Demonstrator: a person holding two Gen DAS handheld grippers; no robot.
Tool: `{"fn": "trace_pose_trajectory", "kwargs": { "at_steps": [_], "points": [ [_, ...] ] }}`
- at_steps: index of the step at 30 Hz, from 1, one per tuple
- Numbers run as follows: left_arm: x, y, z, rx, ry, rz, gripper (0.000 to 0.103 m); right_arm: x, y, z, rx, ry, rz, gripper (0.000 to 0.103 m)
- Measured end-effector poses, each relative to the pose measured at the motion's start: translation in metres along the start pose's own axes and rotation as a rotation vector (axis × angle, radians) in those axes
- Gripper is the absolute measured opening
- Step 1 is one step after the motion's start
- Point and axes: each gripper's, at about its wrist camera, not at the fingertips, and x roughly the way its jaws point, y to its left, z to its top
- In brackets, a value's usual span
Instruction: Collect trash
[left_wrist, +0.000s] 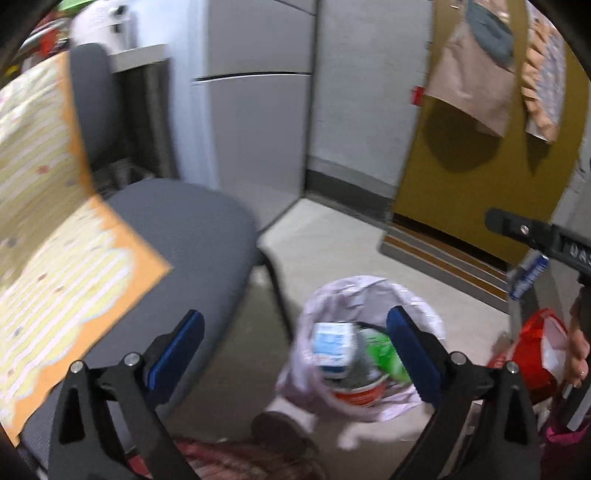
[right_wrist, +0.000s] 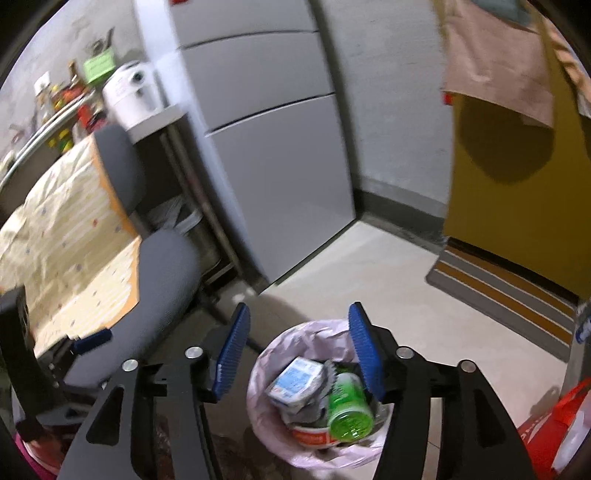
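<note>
A trash bin lined with a pale pink bag (left_wrist: 369, 288) (right_wrist: 280, 339) stands on the floor. Inside lie a white-and-blue carton (left_wrist: 332, 349) (right_wrist: 295, 380), a green plastic bottle (left_wrist: 384, 350) (right_wrist: 349, 406) and a red-and-white bowl (left_wrist: 360, 397) (right_wrist: 310, 437). My left gripper (left_wrist: 295, 321) hangs over the bin's left side, jaws wide open and empty. My right gripper (right_wrist: 299, 314) is above the bin too, open, with nothing between its blue pads (right_wrist: 364, 350).
A grey office chair (left_wrist: 184, 236) (right_wrist: 162, 266) stands left of the bin, beside a table with a yellow-orange cloth (left_wrist: 55, 258) (right_wrist: 66, 229). A grey fridge (right_wrist: 280, 166), a yellow door (left_wrist: 461, 184) and a striped doormat (right_wrist: 509, 291) lie beyond. A red bag (left_wrist: 535, 350) sits at the right.
</note>
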Motion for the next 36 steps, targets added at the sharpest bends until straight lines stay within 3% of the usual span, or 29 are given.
{"fn": "trace_pose_trajectory", "kwargs": {
  "at_steps": [5,8,14,23,36],
  "points": [
    [-0.041,0.030,-0.017,-0.067,-0.010,0.118,0.096,0.004,0.047,-0.006,-0.095,0.094,0.091,0.078],
    [-0.071,0.045,-0.027,-0.099,-0.018,0.174,0.096,-0.006,0.073,-0.007,-0.155,0.094,0.082,0.087],
    [-0.120,0.078,-0.044,-0.202,-0.005,0.257,0.096,-0.038,0.116,-0.002,-0.272,0.075,0.113,0.091],
    [-0.175,0.107,-0.066,-0.321,0.017,0.388,0.096,-0.065,0.145,-0.004,-0.351,0.077,0.142,0.091],
    [-0.189,0.117,-0.072,-0.358,0.012,0.421,0.096,-0.066,0.151,-0.009,-0.366,0.079,0.147,0.091]
  ]
}}
